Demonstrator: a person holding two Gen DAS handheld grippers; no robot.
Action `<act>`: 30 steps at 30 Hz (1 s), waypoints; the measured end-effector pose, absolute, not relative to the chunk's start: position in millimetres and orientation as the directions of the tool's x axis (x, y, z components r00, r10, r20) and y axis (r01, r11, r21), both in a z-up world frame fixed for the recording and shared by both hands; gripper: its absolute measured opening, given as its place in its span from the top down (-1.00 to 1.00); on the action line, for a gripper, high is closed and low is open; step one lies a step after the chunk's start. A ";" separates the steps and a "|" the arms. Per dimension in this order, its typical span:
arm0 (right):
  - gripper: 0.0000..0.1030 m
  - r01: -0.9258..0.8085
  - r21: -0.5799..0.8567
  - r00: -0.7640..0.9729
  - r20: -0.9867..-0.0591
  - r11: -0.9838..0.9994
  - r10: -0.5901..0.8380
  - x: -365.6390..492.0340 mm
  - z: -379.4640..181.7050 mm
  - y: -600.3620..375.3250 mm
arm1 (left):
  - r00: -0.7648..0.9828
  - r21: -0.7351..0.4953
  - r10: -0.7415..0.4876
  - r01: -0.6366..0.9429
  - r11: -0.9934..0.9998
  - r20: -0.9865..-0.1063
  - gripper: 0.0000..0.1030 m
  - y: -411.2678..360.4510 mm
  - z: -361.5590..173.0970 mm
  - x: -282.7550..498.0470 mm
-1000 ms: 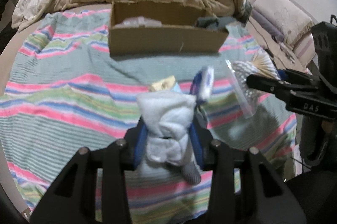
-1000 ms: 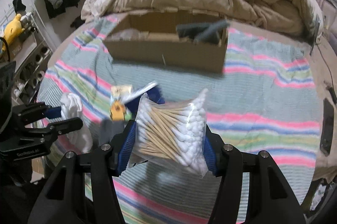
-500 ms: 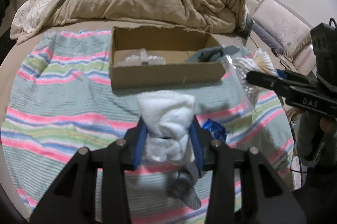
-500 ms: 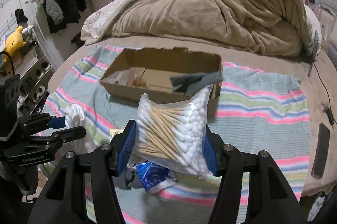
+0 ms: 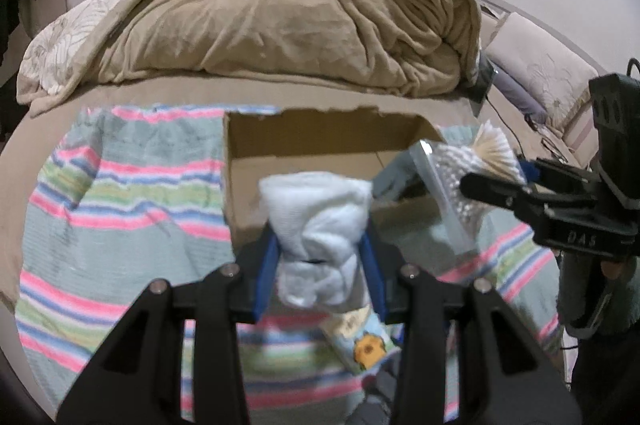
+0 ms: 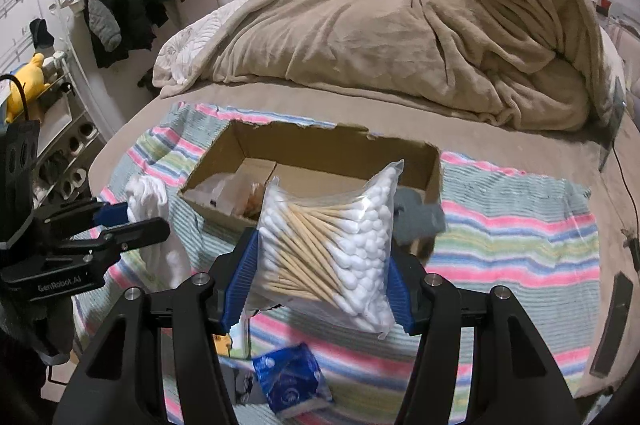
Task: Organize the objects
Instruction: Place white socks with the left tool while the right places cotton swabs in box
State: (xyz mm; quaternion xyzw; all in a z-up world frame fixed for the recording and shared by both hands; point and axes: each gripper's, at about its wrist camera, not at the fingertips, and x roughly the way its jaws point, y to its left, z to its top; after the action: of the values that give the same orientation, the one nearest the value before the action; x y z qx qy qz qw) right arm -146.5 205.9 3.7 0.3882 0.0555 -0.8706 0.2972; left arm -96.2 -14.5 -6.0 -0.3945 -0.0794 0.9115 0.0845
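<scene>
Left wrist, white cloth (image 5: 320, 225) clamped between left tongs (image 5: 320, 265)

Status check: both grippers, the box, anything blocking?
Left gripper shut on white cloth. Right gripper shut on swab bag. Both short of box; box partly filled. Grey cloth draped over its near wall.

Your room lit evenly, soft indoor light, moderate brightness, no glare. Shadows faint; darkest inside cardboard box (image 6: 320, 161). Your fisheye lenses bend bed edges hard, black vignette in corners. Striped blanket (image 5: 120, 209) smeared by motion blur in left view; right view sharper, beige duvet (image 6: 400, 37) folds crisp.
</scene>
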 end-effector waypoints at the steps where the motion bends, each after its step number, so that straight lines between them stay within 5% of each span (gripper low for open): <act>1: -0.18 0.565 0.133 -0.521 -0.707 -0.814 -0.477 -149.8 4.3 203.3 | -0.678 -0.207 0.212 -0.090 -0.974 -0.704 0.23 -16.0 -4.8 -100.1; 30: -0.18 0.573 0.184 -0.469 -0.726 -0.799 -0.503 -224.6 -27.4 161.4 | -0.667 -0.187 0.195 -0.085 -0.979 -0.719 0.23 -34.6 -23.3 -195.9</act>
State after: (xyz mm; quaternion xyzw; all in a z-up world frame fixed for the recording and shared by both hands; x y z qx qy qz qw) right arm -224.6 161.4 -27.4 0.4086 0.0427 -0.8559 0.3141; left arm -195.9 -34.6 -23.3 -0.4009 -0.0686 0.9103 0.0768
